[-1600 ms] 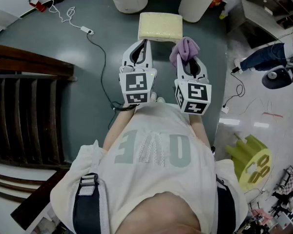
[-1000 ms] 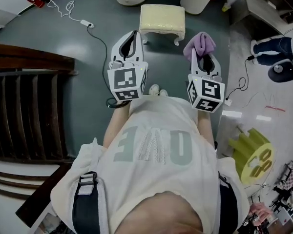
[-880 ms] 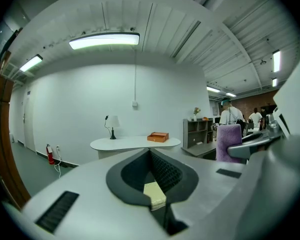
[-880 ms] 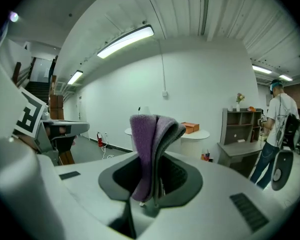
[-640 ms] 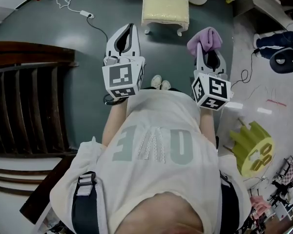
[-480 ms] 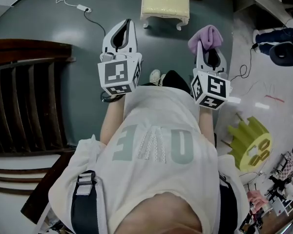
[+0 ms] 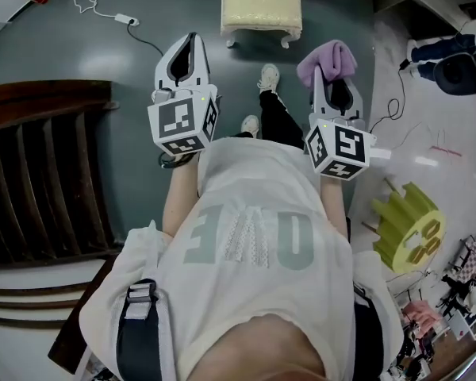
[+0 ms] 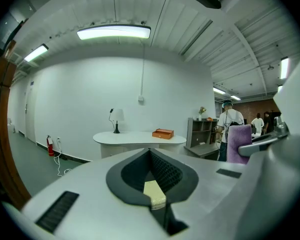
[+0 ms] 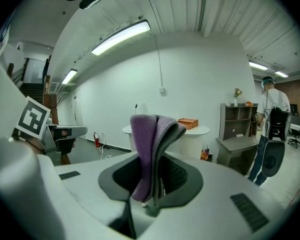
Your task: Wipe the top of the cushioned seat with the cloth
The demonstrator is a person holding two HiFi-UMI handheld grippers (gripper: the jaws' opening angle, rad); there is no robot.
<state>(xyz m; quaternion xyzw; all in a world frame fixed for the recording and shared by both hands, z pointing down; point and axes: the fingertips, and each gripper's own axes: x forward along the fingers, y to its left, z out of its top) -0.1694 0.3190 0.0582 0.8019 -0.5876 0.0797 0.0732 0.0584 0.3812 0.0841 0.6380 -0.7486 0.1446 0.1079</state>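
The cushioned seat (image 7: 262, 6) is a small cream stool with white legs on the grey floor, at the top of the head view. My left gripper (image 7: 190, 40) is held in the air below and left of it, shut with nothing in it. Through the hole in its jaws the cream seat (image 8: 154, 194) shows in the left gripper view. My right gripper (image 7: 330, 76) is shut on a folded purple cloth (image 7: 327, 58), which stands up from the jaws (image 9: 152, 149). Both grippers are well short of the seat.
A dark wooden stair railing (image 7: 40, 173) runs along the left. A white cable with a power strip (image 7: 119, 18) lies on the floor. A yellow-green object (image 7: 404, 232) and an office chair (image 7: 460, 70) stand at right. The person's shoes (image 7: 268, 76) are below the stool.
The grippers have drawn back from the seat and spread apart; the stool now sits farther up the view. The person's leg and shoes have come into view. The cloth stays gripped.
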